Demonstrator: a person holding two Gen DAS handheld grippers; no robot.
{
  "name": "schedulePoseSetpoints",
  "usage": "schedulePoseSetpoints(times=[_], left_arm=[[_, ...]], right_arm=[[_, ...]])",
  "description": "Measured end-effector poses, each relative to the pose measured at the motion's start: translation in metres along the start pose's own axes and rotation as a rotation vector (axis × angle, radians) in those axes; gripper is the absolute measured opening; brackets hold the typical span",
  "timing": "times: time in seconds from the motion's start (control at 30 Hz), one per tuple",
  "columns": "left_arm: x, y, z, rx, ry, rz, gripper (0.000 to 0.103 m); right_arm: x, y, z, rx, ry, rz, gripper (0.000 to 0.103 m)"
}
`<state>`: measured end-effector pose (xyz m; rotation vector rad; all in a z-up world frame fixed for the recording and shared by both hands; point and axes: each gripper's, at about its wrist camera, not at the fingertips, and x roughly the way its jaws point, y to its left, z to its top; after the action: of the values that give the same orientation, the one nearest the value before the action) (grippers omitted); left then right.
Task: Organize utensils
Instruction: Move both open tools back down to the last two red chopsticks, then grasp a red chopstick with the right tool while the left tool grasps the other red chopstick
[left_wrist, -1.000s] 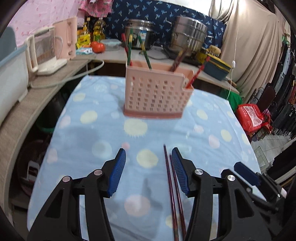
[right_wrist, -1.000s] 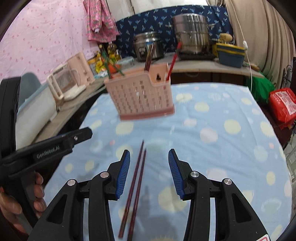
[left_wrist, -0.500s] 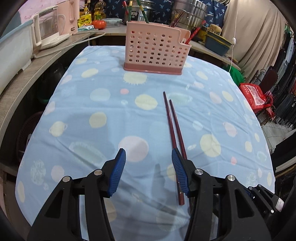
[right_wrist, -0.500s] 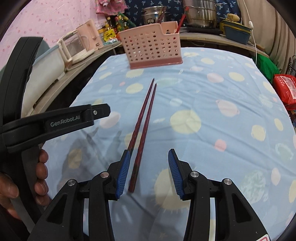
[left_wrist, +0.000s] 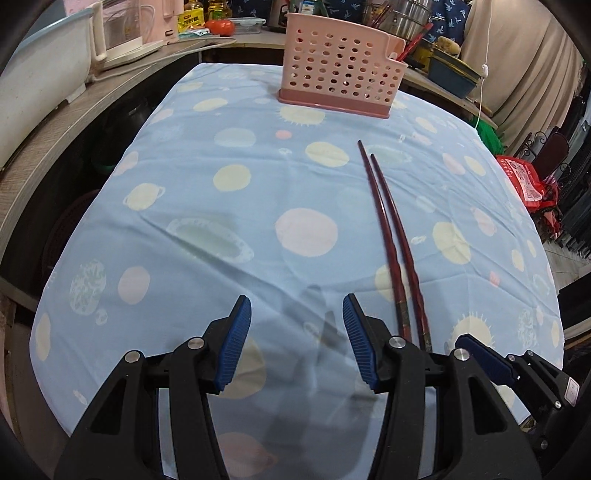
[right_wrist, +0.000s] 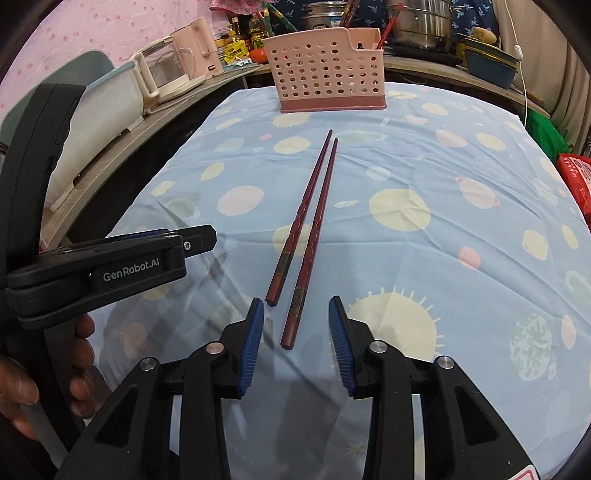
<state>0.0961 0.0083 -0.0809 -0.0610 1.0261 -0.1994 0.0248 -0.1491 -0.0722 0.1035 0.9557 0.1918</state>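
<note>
Two dark red chopsticks (right_wrist: 314, 210) lie side by side on the blue spotted tablecloth (right_wrist: 461, 229), pointing at a pink perforated utensil basket (right_wrist: 327, 74) at the far end. My right gripper (right_wrist: 295, 314) hovers low over their near ends; its jaws are closing, one chopstick's end lies between them, and the pads are clear of it. My left gripper (left_wrist: 295, 317) is open with only cloth between its fingers. The chopsticks (left_wrist: 388, 229) lie just right of it, with the basket (left_wrist: 340, 85) beyond. The basket holds several utensils.
A person's hand (right_wrist: 81, 369) holds the left gripper (right_wrist: 110, 273) at the left of the right wrist view. A counter (left_wrist: 55, 122) with a kettle (right_wrist: 166, 70) and a white tub runs along the left; steel pots (right_wrist: 421, 22) stand behind. A red bag (left_wrist: 524, 181) sits off the right edge.
Both grippers have come down and nearer the cloth, so the basket now sits farther up the views. The right jaws have narrowed around the chopsticks' near ends.
</note>
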Motion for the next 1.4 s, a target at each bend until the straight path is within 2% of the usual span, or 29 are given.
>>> schedulePoseSetpoints(times=[0.37, 0.8, 1.03, 1.4], left_arm=[[0.001, -0.002, -0.007, 0.009, 0.013, -0.003, 0.049], [0.008, -0.01, -0.008, 0.026, 0.033, -0.008, 0.049], [0.009, -0.012, -0.008, 0.03, 0.038, -0.008, 0.049], [0.009, -0.032, -0.011, 0.067, 0.047, -0.048, 0.051]], right_arm=[[0.007, -0.002, -0.005, 0.009, 0.022, -0.007, 0.022], [0.012, -0.004, -0.003, 0.012, 0.016, -0.012, 0.02], [0.014, -0.011, -0.002, 0.035, 0.013, -0.02, 0.008], [0.01, -0.028, -0.004, 0.095, -0.01, -0.047, 0.007]])
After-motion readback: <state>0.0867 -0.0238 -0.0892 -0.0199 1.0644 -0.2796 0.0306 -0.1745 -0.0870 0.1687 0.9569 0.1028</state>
